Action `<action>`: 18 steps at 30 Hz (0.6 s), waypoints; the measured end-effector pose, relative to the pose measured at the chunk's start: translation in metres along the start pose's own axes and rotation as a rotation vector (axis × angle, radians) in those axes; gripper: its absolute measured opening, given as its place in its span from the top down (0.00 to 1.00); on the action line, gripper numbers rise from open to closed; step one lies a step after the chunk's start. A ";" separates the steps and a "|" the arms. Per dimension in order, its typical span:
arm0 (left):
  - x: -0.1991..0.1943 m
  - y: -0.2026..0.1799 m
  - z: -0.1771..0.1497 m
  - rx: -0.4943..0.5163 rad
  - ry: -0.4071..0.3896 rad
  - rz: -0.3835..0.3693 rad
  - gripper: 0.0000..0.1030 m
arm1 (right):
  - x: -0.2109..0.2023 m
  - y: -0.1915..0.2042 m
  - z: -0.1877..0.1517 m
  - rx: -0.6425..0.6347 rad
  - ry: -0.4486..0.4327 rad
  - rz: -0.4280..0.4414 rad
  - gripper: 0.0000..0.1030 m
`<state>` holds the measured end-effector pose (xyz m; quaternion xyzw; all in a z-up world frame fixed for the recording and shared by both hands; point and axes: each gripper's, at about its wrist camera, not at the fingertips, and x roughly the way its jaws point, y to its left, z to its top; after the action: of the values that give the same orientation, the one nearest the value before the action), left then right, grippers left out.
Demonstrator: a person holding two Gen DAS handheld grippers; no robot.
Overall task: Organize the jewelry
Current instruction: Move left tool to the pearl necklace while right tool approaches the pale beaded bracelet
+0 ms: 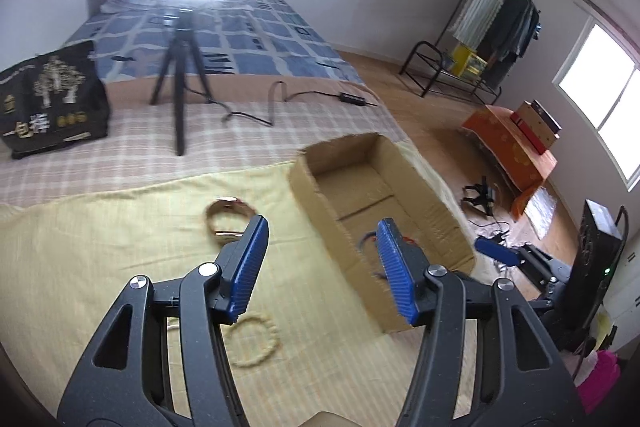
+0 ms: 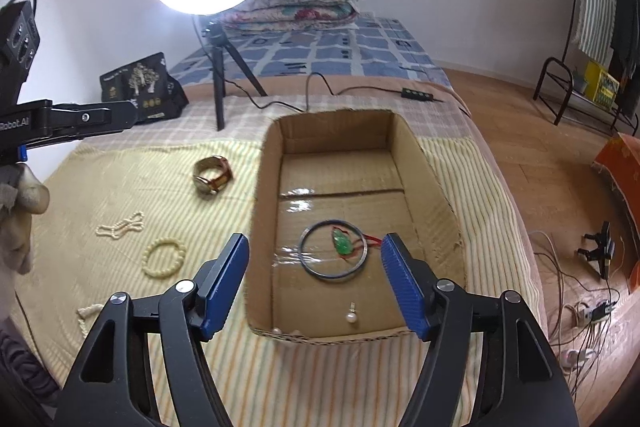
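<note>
Left tongs [image 1: 320, 267]: mine, spread apart, holding nothing.
Right tongs [image 2: 314, 277]: spread, empty, above the cardboard box [image 2: 434, 183].
Bangle [image 2: 333, 250]: inside box.

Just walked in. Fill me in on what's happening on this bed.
A person is sorting jewelry into a cardboard box using two tools. The left hand-held gripper and right hand-held gripper are both open and empty. Inside the box lie a dark bangle, a green pendant and a pearl earring. A watch, a bead bracelet and a pearl strand wait on the yellow cloth.
</note>
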<state>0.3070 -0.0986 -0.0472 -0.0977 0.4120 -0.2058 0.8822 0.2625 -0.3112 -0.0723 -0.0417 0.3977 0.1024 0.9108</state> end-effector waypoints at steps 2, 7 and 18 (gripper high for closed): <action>-0.008 0.012 -0.002 0.009 -0.010 0.029 0.44 | -0.001 0.006 0.000 -0.011 -0.004 0.011 0.34; -0.029 0.044 -0.011 0.036 -0.017 0.114 0.44 | -0.003 0.023 0.000 -0.040 -0.015 0.033 0.34; -0.029 0.107 -0.041 0.005 0.093 0.176 0.44 | 0.018 0.075 -0.002 -0.139 0.030 0.082 0.34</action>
<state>0.2884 0.0098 -0.0900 -0.0492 0.4591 -0.1330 0.8770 0.2563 -0.2360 -0.0866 -0.0903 0.4047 0.1662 0.8947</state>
